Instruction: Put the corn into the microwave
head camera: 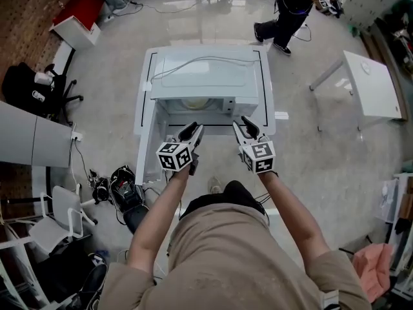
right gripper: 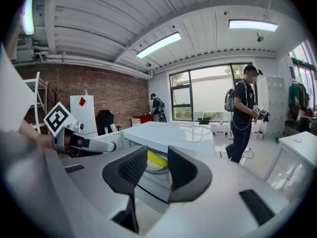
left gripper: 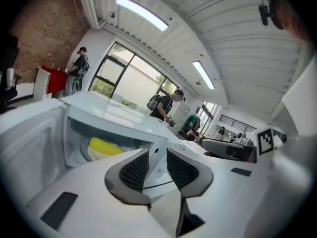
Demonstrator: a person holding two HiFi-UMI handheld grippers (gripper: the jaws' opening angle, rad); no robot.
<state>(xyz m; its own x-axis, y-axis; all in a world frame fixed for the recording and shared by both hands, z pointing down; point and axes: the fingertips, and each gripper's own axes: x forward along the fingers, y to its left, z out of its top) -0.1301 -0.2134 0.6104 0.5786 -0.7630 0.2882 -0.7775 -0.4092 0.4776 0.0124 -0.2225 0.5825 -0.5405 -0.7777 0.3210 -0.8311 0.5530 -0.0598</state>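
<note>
Left claw and right claw, at frame centre, both stand with jaws apart and empty, before the open microwave on the counter. Yellow corn lies inside its cavity. Beyond, a person stands at upper right.

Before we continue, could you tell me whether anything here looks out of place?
Nothing stands out: the corn lies inside the open microwave, and the left tongs and right tongs are open and empty.

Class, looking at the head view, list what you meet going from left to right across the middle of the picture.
In order: black chair → left tongs → right tongs → white table.
</note>
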